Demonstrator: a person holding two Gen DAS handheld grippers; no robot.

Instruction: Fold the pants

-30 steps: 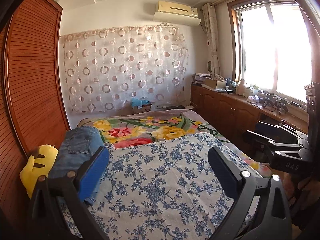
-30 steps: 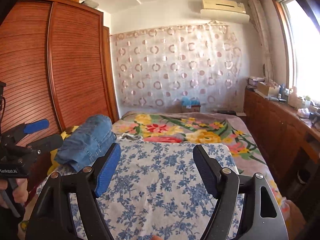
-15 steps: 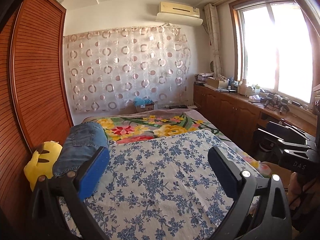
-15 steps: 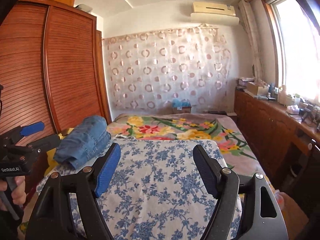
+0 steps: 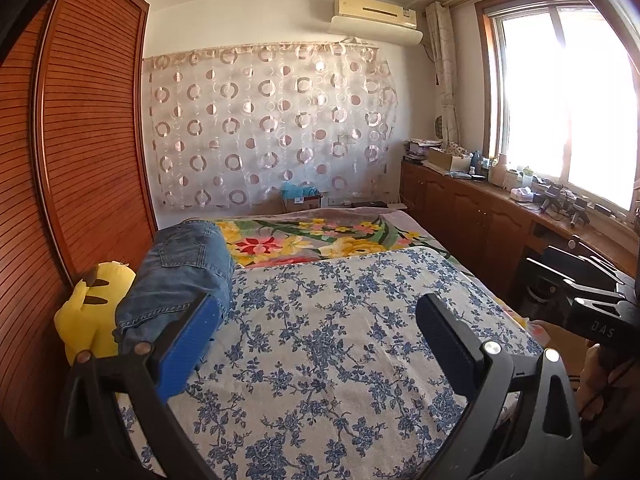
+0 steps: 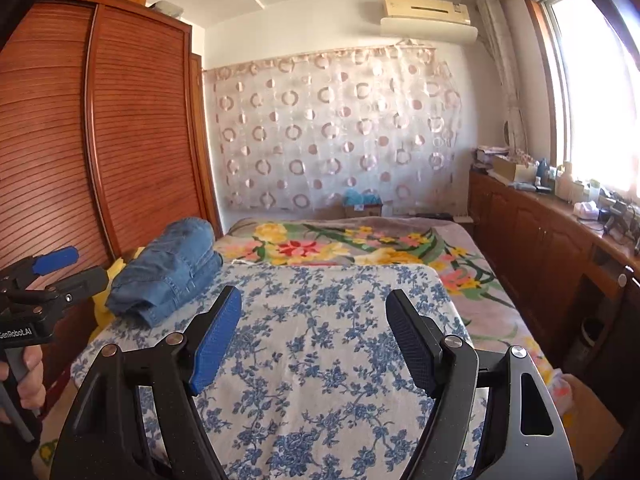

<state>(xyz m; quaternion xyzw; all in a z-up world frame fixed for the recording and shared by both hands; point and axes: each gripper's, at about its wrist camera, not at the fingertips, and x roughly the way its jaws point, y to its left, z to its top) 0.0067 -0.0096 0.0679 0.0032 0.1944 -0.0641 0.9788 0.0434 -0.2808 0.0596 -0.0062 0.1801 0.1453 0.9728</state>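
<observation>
Already folded, the denim pants sit at the bed's left edge beside a yellow plush — both the left tongs and right tongs gape wide, holding nothing.

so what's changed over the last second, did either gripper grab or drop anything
Nothing was grabbed or released. Both the left gripper and right gripper stayed open and empty while drawing back and up from the bed: the blue floral cover now shows more of its near end and both views sit a little higher. The folded jeans lie unmoved at the bed's left side, beside the yellow plush toy.
</observation>
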